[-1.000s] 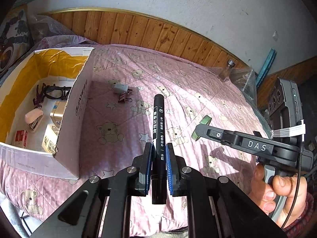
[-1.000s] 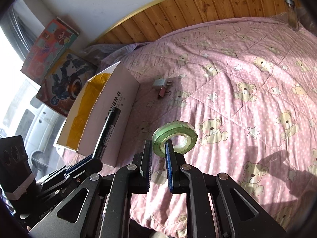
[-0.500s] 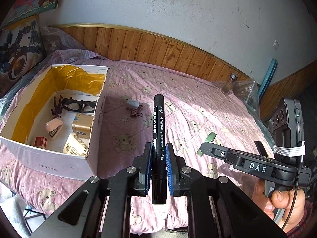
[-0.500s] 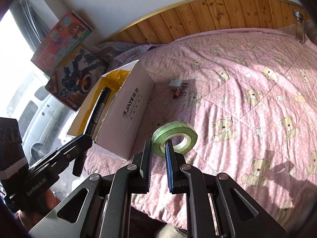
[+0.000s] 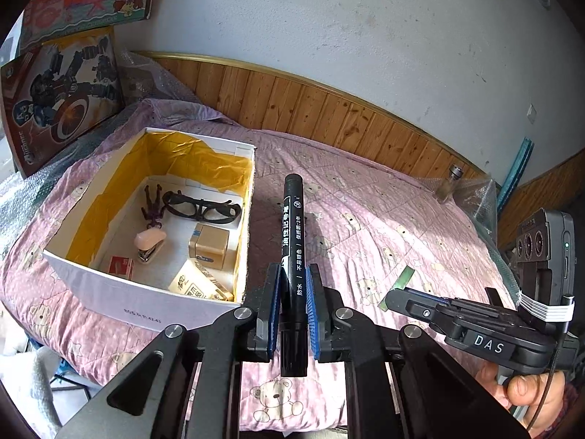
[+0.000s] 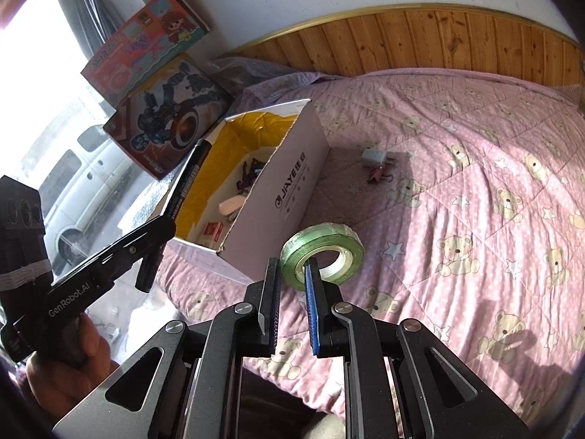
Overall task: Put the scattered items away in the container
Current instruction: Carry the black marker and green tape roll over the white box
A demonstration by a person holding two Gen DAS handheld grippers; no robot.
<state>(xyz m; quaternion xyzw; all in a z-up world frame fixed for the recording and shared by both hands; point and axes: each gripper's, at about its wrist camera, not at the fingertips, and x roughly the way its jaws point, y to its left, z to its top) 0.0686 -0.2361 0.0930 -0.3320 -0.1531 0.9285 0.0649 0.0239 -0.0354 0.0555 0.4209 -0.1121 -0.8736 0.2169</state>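
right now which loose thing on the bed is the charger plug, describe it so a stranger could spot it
Find the white cardboard box on the pink teddy-bear quilt. Just past its printed side, on open quilt, lies the charger plug: a small white block with metal prongs. The pink binder clip beside it is smaller and coloured.

There are 2 grippers: the left gripper (image 5: pixel 292 303) with 1 black marker (image 5: pixel 292 241), and the right gripper (image 6: pixel 292 292) with 1 green tape roll (image 6: pixel 321 252). 1 open box (image 5: pixel 120 301) sits at the left on the bed and holds 1 pair of glasses (image 5: pixel 201 208), 1 purple figure (image 5: pixel 153 203), 1 pink stapler (image 5: pixel 150 241), 1 brown carton (image 5: pixel 209 246), 1 red packet (image 5: pixel 120 266) and 1 printed packet (image 5: pixel 199 285). On the quilt (image 6: pixel 457 190) lie 1 white charger (image 6: pixel 374 155) and 1 binder clip (image 6: pixel 376 175). 2 toy boxes (image 5: pixel 62 84) lean at the far left, and 1 small bottle (image 5: pixel 448 186) stands far right.
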